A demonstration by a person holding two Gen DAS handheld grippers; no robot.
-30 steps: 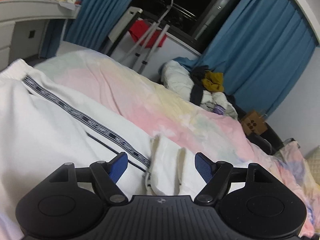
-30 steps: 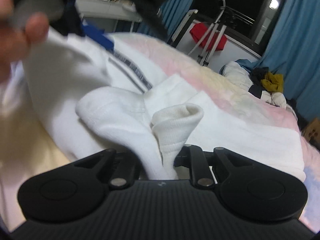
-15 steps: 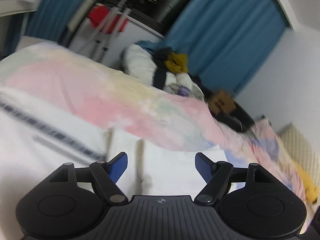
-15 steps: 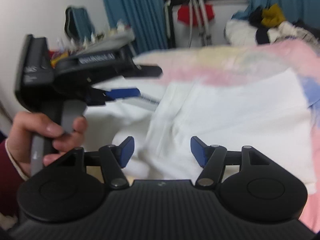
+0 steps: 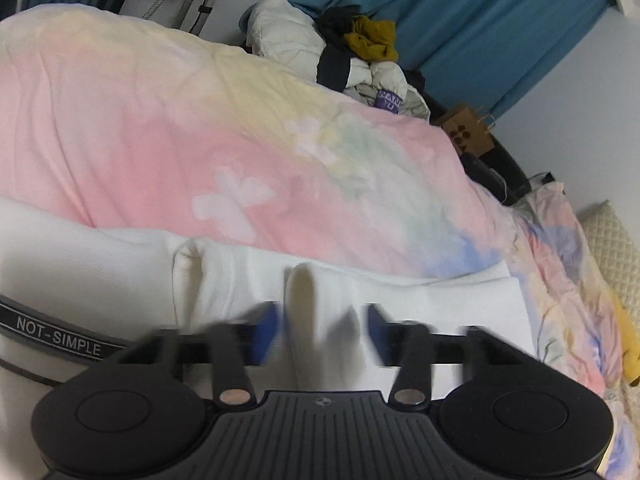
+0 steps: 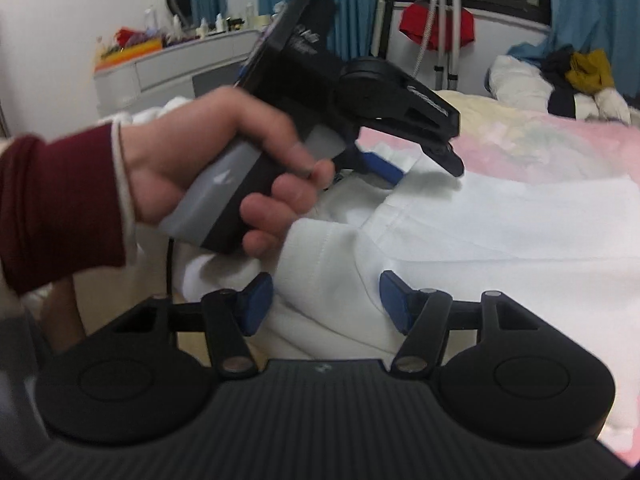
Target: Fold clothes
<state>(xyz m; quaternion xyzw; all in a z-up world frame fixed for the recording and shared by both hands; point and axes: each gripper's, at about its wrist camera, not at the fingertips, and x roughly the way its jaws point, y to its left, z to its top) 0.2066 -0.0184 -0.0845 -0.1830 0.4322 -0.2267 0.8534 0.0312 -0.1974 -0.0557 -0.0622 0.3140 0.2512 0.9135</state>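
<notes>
A white garment with a black "NOT-SIMPLE" stripe lies on the pastel bed cover. In the left wrist view my left gripper is open, its blue pads blurred, with a raised white fabric fold standing between them. In the right wrist view my right gripper is open and empty over the white garment. The left gripper, held in a hand with a maroon sleeve, also shows there, low over the fabric.
A pile of clothes lies at the far end of the bed. Blue curtains, a red item on a rack and a white dresser stand around the bed. A brown paper bag sits beside it.
My right gripper let go of the white cuff it held and opened, then drew back. My left gripper moved right and down onto a fabric fold, its fingers narrowing.
</notes>
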